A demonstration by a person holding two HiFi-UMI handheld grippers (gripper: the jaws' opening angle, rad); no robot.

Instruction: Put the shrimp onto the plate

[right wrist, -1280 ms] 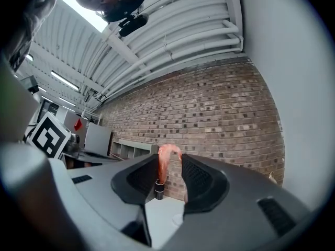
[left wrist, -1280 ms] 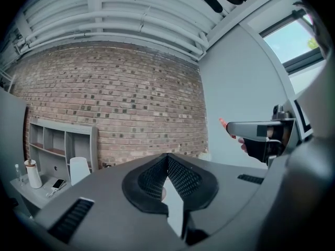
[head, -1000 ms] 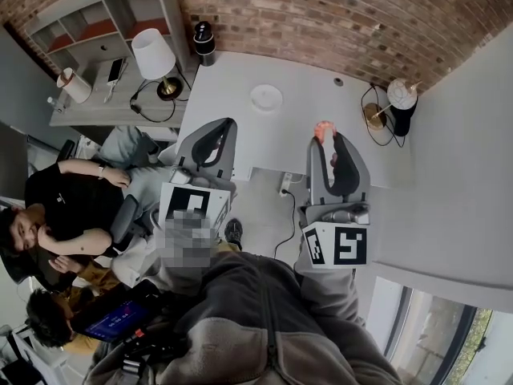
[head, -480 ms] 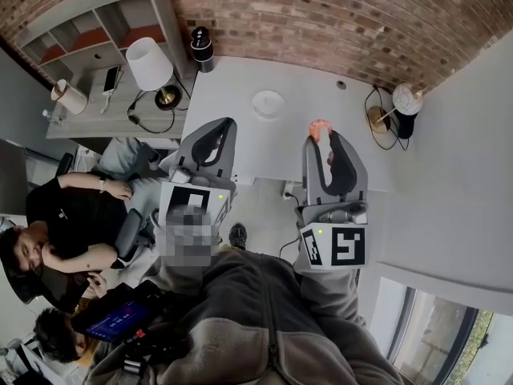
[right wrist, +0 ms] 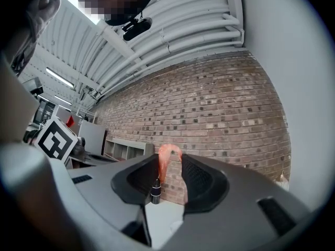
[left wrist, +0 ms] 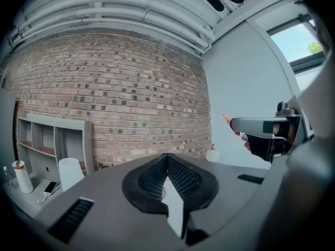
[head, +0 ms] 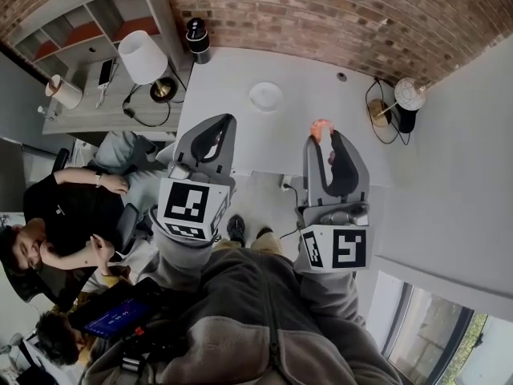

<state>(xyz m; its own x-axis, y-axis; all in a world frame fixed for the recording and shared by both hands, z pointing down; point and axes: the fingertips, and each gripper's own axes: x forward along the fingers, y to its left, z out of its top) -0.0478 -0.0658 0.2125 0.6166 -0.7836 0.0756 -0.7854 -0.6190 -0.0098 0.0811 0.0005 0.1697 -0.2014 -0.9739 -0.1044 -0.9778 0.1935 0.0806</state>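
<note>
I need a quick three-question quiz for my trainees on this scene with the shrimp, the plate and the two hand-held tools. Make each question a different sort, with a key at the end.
1. True or false: the pink curved shrimp already lies on the small round white plate.
2. Multiple choice: what does the left tool hold? A) a spoon B) nothing, its jaws are together C) a cup
3. Fill in: the plate rests on the white ____ in front of the red brick wall.

Key: 1 false, the right tool grips the shrimp, away from the plate; 2 B; 3 table.
</note>
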